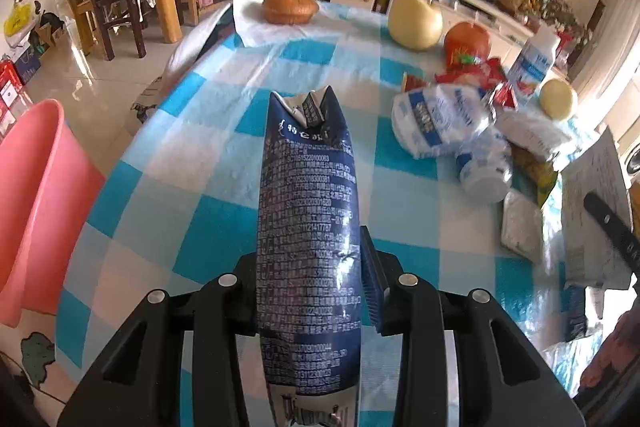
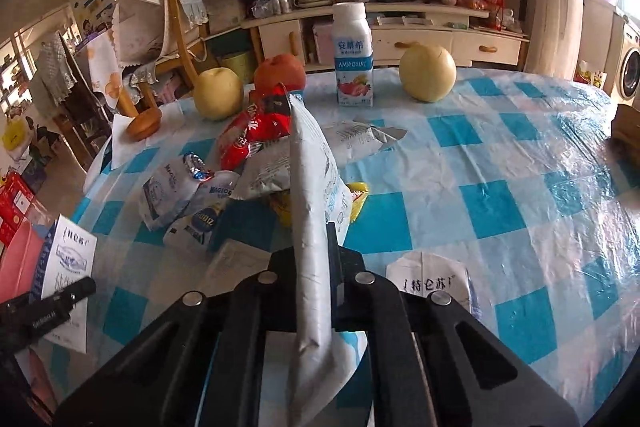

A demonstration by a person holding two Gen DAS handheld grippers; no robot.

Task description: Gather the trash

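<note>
Yellow pears [image 2: 218,93] [image 2: 427,73]: two; one upright yogurt bottle [image 2: 353,55].

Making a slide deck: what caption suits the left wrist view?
Left claw grips a flattened dark-blue carton above the checkered tablecloth, pink bin alongside.

The bottle [image 2: 353,55] stands between two pears [image 2: 218,91] [image 2: 428,73] (wrappers [image 2: 256,135] in front).

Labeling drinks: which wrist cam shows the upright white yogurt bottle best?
Right wrist: the yogurt bottle stands centred at the far table edge, cap and front label unobstructed. Left wrist shows it only near the right rim, tilted by distortion, its base partly behind red wrappers.
</note>
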